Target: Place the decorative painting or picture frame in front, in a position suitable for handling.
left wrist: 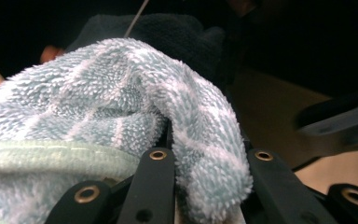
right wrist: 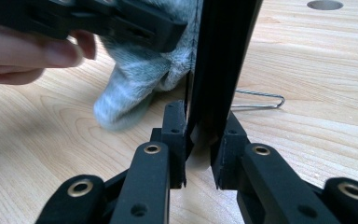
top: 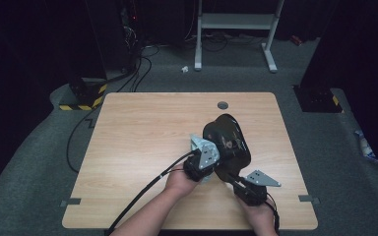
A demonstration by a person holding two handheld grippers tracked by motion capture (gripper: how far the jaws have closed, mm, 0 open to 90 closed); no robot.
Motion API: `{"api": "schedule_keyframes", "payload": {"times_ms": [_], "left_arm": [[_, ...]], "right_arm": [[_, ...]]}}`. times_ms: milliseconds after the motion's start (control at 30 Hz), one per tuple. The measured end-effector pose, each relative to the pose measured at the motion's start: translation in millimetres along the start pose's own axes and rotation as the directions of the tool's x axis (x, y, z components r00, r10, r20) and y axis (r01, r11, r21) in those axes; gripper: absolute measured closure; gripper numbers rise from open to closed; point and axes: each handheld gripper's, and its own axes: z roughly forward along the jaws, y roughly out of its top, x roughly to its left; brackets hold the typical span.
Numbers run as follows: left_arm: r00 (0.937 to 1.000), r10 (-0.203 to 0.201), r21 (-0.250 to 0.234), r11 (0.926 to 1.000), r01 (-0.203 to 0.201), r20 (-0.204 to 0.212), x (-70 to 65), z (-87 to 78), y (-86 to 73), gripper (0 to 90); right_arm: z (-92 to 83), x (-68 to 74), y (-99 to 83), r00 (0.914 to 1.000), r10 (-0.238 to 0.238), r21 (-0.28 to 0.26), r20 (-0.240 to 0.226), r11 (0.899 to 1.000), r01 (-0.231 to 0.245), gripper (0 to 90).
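Tabletop (top: 142, 147): light wood grain, rectangular, with a round grey grommet hole (top: 222, 105) near its far edge. Floor (top: 39, 162): grey carpet all round. Black cables (top: 138, 73) trailing from the far left. Black block with yellow-black hazard striping (top: 84, 96) beside the far left corner. White metal frame (top: 236, 22) standing beyond.

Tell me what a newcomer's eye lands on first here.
A glossy black pan-like dish tilts up near the middle of the wooden table, its dark handle clamped in the right gripper. Beside it, the left gripper pinches a fluffy pale blue striped towel against the dish.
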Motion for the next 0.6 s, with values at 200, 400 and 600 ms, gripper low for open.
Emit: {"api": "schedule_keyframes", "payload": {"times_ms": [200,400,600], "left_arm": [[0.9997,0.019,-0.068,0.9975,-0.020,-0.013,5.9,-10.3,14.9,78.5],[0.9930,-0.035,-0.032,0.9990,0.031,-0.112,39.2,-2.3,13.1,78.5],[0.9796,-0.076,0.033,0.9960,0.083,-0.186,62.4,8.1,6.2,78.4]], "right_arm": [[0.1,-0.4,0.0,1.0000,0.000,-0.001,-0.001,1.000,0.000,77.9],[0.2,0.4,0.1,1.0000,0.003,-0.001,-0.001,1.000,-0.003,77.7],[0.1,0.2,0.1,1.0000,0.000,0.000,-0.002,1.000,0.000,77.8]]}}
